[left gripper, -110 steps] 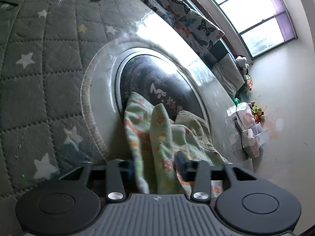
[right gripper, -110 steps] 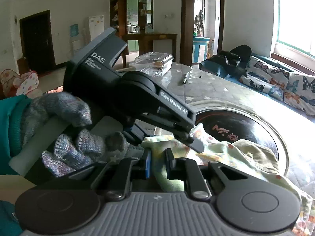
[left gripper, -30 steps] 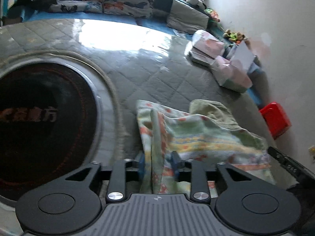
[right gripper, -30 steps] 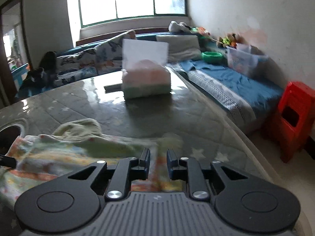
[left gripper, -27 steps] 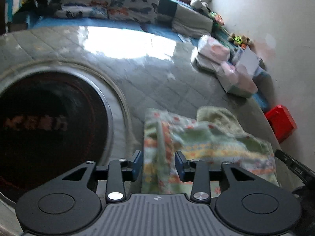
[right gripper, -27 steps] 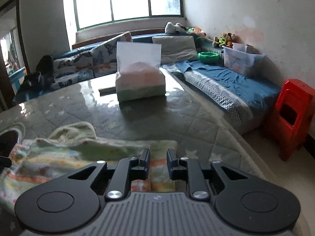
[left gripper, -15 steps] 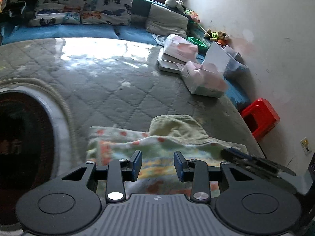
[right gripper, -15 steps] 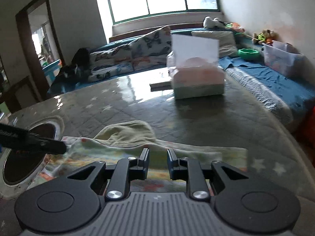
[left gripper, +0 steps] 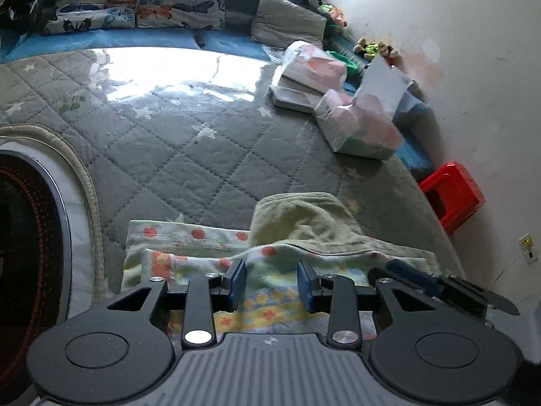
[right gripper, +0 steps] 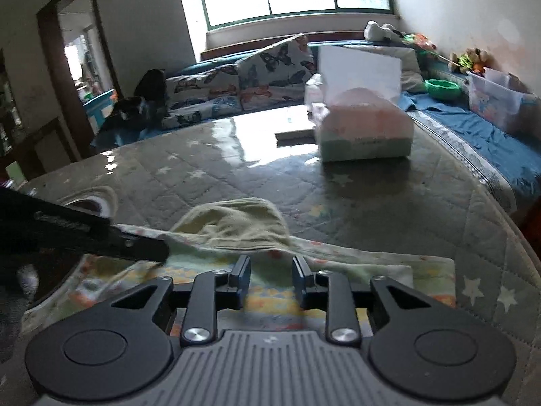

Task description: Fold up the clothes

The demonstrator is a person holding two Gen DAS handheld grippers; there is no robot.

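A small patterned garment (left gripper: 189, 253) with orange dots and a plain green hood-like part (left gripper: 304, 220) lies folded flat on the grey quilted table cover (left gripper: 189, 149). My left gripper (left gripper: 270, 282) hovers over its near edge, open, nothing between the fingers. In the right wrist view the same garment (right gripper: 355, 264) spreads across the front, its green part (right gripper: 236, 223) in the middle. My right gripper (right gripper: 270, 279) is open just above the cloth. The left gripper's finger (right gripper: 101, 237) reaches in from the left there; the right gripper's finger (left gripper: 439, 284) shows at right in the left view.
A dark round inset with a pale rim (left gripper: 30, 243) sits in the table at left. Tissue packs (left gripper: 358, 132) and a white card (right gripper: 358, 71) stand at the far right. A red stool (left gripper: 453, 196) is beyond the table edge. A sofa with butterfly cushions (left gripper: 135, 0) runs behind.
Both grippers have let go of the garment and opened wider. It now lies flat on the table right of the round inset, and both grippers have drawn back slightly.
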